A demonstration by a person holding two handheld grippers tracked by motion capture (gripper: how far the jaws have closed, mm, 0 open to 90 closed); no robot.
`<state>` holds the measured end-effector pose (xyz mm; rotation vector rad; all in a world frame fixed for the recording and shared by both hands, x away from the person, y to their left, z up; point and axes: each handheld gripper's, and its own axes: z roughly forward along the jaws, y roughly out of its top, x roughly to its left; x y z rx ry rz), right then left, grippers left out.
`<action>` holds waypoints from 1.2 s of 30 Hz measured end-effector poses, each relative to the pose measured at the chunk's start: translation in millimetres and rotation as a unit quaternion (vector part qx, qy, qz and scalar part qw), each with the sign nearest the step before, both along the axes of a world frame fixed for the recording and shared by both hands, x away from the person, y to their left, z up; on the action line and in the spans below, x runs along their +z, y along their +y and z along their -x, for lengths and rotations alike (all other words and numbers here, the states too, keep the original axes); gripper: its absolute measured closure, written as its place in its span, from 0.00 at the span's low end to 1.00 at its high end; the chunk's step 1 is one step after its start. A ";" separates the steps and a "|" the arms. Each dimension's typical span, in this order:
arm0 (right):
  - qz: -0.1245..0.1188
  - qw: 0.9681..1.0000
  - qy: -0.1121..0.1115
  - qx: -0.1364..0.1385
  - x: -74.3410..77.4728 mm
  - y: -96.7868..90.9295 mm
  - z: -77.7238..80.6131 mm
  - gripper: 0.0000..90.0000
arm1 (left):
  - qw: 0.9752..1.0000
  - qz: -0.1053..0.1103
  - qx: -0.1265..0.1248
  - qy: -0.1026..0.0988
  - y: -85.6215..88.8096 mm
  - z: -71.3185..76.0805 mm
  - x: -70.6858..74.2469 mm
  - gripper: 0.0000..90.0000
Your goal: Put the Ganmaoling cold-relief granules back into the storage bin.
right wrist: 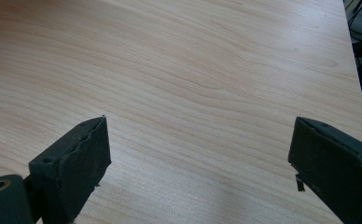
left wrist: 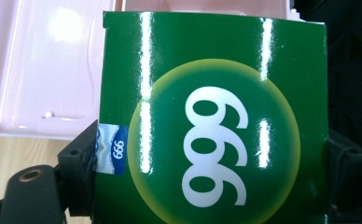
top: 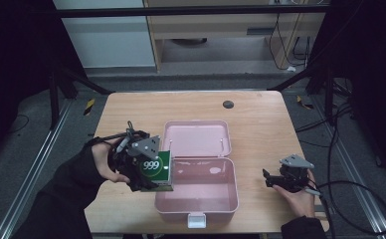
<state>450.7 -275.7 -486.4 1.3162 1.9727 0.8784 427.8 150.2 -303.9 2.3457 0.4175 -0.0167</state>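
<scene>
One green box (top: 157, 171) pinched in left hand-held gripper (top: 148, 174) | held upright just left of pink case (top: 197, 199) rim | right hand-held gripper (top: 273, 179) spread, empty, well right of case on desk (top: 260, 119)

The box (left wrist: 214, 140) in my left tongs (top: 146, 172) is glossy dark green, with white "999" numerals in a yellow-edged green disc and a small blue-and-white sticker at 9 o'clock. The case (top: 231, 196) is pale pink. The table (right wrist: 193, 70) shows light wood grain. My tongs are black.
</scene>
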 end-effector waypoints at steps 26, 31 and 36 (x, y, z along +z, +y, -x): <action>-0.006 1.000 0.010 0.001 -1.4 -0.3 -0.8 0.06 | 0.999 -0.023 -0.047 -0.015 -38.6 -10.7 -9.2 0.16; -0.007 1.000 0.012 0.000 -1.6 -0.2 -0.7 0.06 | 0.999 -0.017 -0.043 -0.006 -43.5 -12.1 -17.1 0.16; -0.006 1.000 0.013 0.000 -2.0 0.0 -0.9 0.06 | 0.999 -0.018 -0.042 -0.002 -46.2 -14.1 -26.9 0.16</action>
